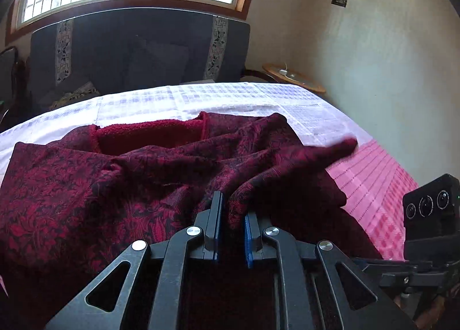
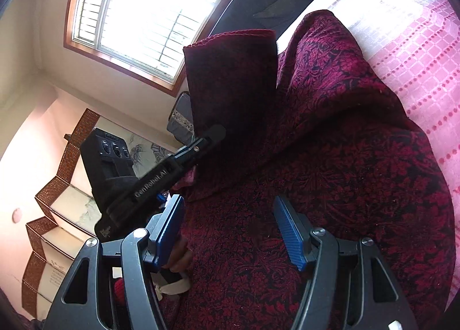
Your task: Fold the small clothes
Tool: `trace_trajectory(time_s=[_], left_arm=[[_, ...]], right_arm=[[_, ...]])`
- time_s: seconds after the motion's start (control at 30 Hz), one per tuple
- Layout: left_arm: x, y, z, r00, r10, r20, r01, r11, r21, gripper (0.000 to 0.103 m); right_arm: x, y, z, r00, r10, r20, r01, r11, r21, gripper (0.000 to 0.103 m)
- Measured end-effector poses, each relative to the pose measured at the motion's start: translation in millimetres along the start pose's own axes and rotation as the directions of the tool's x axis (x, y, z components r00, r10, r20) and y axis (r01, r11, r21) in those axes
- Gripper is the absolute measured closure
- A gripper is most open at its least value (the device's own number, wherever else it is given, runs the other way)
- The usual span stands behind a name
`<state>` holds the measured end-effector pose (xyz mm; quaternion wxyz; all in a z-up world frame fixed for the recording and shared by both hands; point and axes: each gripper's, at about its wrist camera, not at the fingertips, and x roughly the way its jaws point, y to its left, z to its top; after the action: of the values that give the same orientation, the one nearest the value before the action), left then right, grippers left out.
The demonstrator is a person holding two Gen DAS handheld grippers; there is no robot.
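A dark red garment [image 1: 120, 174] with a black floral pattern and a plain red fleece lining lies rumpled on the bed. My left gripper [image 1: 233, 215] is shut on a fold of the garment's near edge and holds it lifted. In the right wrist view the garment [image 2: 330, 157] fills the middle, with one flap raised and its lining side showing. My right gripper [image 2: 230, 223] is open, jaws wide apart, just above the cloth and holding nothing. The left gripper's body [image 2: 149, 183] shows at the left of that view.
The bed has a white checked sheet [image 1: 218, 100] and a pink checked sheet [image 1: 371, 183]. A dark headboard [image 1: 138, 51] stands under a barred window. A round wooden side table [image 1: 293, 77] sits by the wall. A folding screen [image 2: 57, 215] stands to the left.
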<state>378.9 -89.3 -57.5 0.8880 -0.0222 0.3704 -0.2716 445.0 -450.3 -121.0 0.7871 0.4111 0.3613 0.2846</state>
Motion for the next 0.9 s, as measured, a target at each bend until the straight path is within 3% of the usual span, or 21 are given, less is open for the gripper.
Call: trace_trajectory(time_s=[0.07,0.13,0.17,0.23,0.3,0.37,0.4,0.47,0.57,0.67,0.77,0.87,0.9], left_arm=[[-15,3,-10,1.0,0.007,0.006,-0.007,1.0,-0.023,0.065],[-41,15,-26,0.995,0.042,0.093,-0.038,0.998,-0.041,0.03],[-56,25,-32,0.986,0.08,0.143,-0.073,0.996,-0.059,0.025],[-76,57,-41,0.973,0.126,0.192,-0.1,0.985,-0.139,0.023],[-84,95,-51,0.973,0.098,0.209,-0.047,0.97,-0.241,0.023],[-83,126,-65,0.975,0.075,0.207,0.006,0.931,-0.366,0.023],[-82,141,-72,0.975,0.031,0.222,0.068,0.902,-0.427,0.023],[-84,159,-81,0.966,-0.014,0.259,0.145,0.856,-0.496,0.023],[-81,157,-80,0.969,0.002,0.247,0.122,0.866,-0.486,0.023],[-81,150,-78,0.973,0.02,0.232,0.093,0.879,-0.468,0.023],[-81,150,-79,0.971,0.018,0.239,0.101,0.873,-0.478,0.023],[-80,146,-77,0.975,0.045,0.22,0.063,0.884,-0.462,0.023],[-79,144,-76,0.976,0.055,0.211,0.049,0.888,-0.457,0.023]], right_arm=[[-3,-2,0,1.0,0.015,0.006,-0.015,1.0,0.009,0.041],[-10,-5,-1,0.999,0.017,0.033,-0.018,1.0,0.023,0.04],[-16,-4,-1,0.998,0.019,0.053,-0.02,1.0,0.024,0.039],[-26,1,-2,0.996,0.016,0.083,-0.018,1.0,0.014,0.038],[-31,4,3,0.996,0.014,0.087,-0.016,1.0,0.025,0.038],[-34,2,15,0.996,0.017,0.084,-0.021,0.998,0.054,0.038],[-36,2,23,0.996,-0.005,0.088,-0.001,0.998,0.063,0.038],[-44,5,39,0.993,-0.043,0.109,0.038,0.998,0.047,0.038],[-48,14,67,0.986,-0.12,0.114,0.123,0.992,-0.018,0.036],[-25,9,93,0.983,-0.185,0.007,0.185,0.982,-0.027,0.036],[1,0,95,0.952,-0.298,-0.067,0.295,0.954,-0.051,0.036],[14,-5,91,0.952,-0.287,-0.104,0.285,0.958,-0.036,0.036],[17,-4,90,0.955,-0.277,-0.105,0.274,0.961,-0.045,0.042]])
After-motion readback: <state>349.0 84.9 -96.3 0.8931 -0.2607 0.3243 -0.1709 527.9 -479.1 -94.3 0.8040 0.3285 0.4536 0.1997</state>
